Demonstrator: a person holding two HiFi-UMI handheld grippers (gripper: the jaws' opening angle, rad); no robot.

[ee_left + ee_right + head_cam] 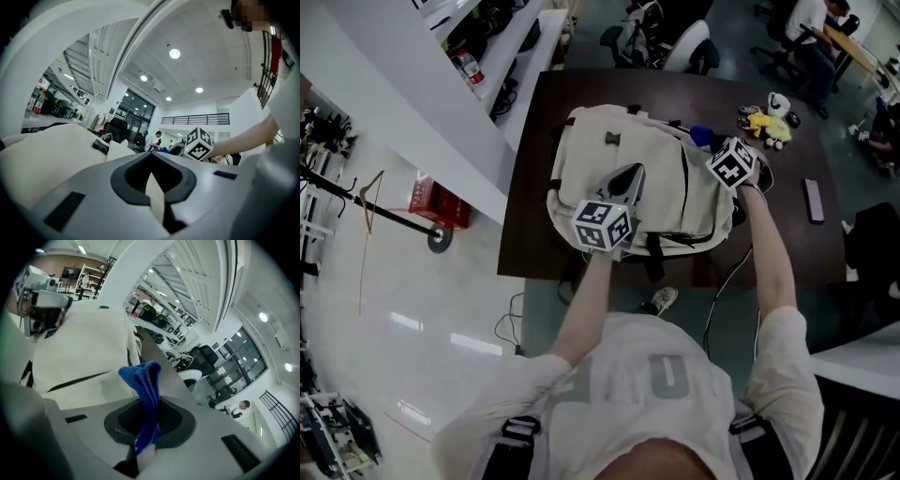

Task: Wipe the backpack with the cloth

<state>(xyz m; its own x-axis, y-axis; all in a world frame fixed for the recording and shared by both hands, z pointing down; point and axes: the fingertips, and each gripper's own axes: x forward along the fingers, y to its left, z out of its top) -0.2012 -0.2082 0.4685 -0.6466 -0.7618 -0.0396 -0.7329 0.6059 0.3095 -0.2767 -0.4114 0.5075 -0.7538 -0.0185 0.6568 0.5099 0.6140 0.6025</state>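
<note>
The person's pale shirt (656, 375) fills the lower edge of the head view, and both bare arms reach forward over the dark brown table (806, 258). The cream fabric backpack (591, 150) lies flat on that table, directly under both sets of fingers. The left gripper (628, 176) rests on the middle of the pack, its fingers (133, 176) closed on a thin cream fold of the pack's fabric. The right gripper (711, 143) is at the pack's upper right corner. Its fingers (173, 420) are clamped on the blue woven cloth (146, 390), which stands up out of them in a folded bunch just beside the pack's edge. Beyond the right fingers and a little to their right sits a yellow soft toy (764, 124). Further right of them lies a flat dark slab (813, 200), well apart from the pack. Left of the left fingers, off the table, a red crate (431, 200) stands on the pale glossy floor (441, 309). Black office chairs (689, 47) stand beyond the table's far edge.
</note>
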